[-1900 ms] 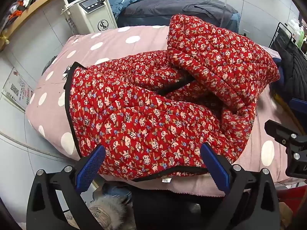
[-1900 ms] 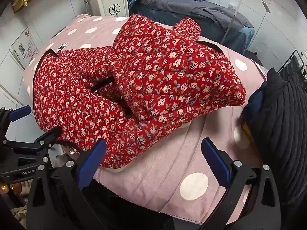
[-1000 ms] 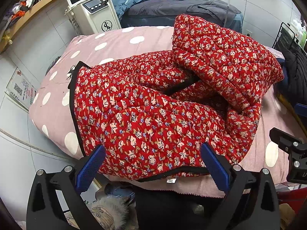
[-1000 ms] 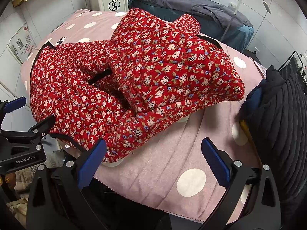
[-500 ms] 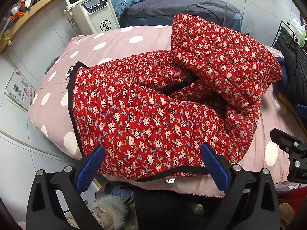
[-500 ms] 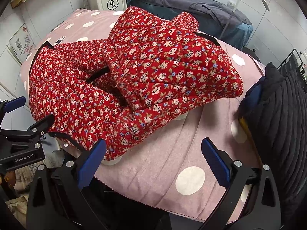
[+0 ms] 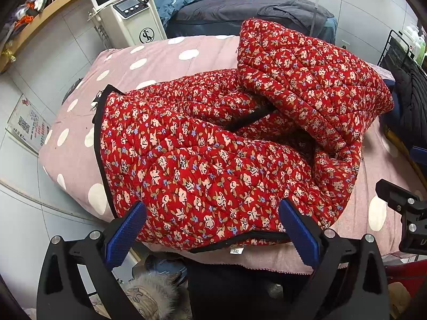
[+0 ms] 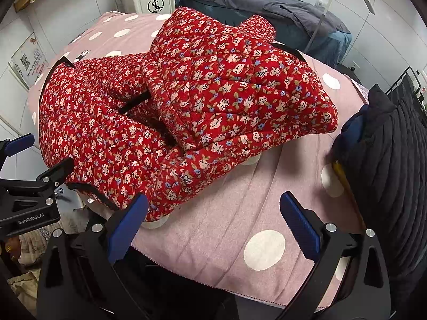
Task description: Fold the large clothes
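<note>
Left gripper (image 7: pixel 212 229): spread wide, nothing held; hovered at the coat's near hem.
Right gripper (image 8: pixel 212 224): spread wide, nothing held; poised over bare bedcover to the right of the coat.
Count: two grippers, each with two blue ribbed pads (image 7: pixel 125 233); one coat; one white size tag (image 7: pixel 236 250).
Coat (image 7: pixel 213 165): one red quilted floral coat, black-piped, lain on the bed with one part folded over on top.
Edges: the coat's near hem is laid along the bed's front edge; the tag is seen just below it.
Open room: pink polka-dot bedcover (image 8: pixel 240 229) is left bare right of the coat, up to a dark ribbed garment (image 8: pixel 392 165).
Textures: puffy diamond stitching; soft cover.
</note>
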Tool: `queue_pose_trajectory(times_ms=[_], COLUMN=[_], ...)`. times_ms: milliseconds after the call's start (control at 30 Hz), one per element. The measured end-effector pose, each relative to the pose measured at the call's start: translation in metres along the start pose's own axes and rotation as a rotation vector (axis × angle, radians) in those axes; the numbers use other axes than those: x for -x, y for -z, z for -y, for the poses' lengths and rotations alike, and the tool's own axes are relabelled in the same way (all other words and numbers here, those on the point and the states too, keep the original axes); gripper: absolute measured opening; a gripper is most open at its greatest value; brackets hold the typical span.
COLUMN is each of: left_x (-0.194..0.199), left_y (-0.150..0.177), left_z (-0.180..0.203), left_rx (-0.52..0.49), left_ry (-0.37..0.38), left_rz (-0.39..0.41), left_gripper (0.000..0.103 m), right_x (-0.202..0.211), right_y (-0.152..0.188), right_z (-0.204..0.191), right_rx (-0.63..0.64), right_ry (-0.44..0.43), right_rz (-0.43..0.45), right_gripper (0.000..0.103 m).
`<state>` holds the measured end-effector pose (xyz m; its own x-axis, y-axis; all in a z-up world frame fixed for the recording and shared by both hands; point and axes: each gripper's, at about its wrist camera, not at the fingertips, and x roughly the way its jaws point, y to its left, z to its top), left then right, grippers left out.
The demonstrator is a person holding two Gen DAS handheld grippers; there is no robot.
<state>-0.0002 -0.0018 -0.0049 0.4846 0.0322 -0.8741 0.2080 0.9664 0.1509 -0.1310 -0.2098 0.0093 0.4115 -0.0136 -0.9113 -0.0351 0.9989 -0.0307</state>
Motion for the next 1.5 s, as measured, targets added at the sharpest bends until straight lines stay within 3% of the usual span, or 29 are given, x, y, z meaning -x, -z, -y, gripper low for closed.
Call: queue_pose_trajectory(times_ms=[1500], left_x=[-0.0036], left_y=[0.0016], left_z=[-0.0006], left_rx=[-0.005], left_ry=[0.001], left_rz=[-0.009], left_gripper=[0.097], right_x=[-0.0033], right_y=[0.0061], right_z=[0.0006], right_rx=[-0.014], right_ry=[0.004], right_rz=[-0.012], right_gripper=[0.098])
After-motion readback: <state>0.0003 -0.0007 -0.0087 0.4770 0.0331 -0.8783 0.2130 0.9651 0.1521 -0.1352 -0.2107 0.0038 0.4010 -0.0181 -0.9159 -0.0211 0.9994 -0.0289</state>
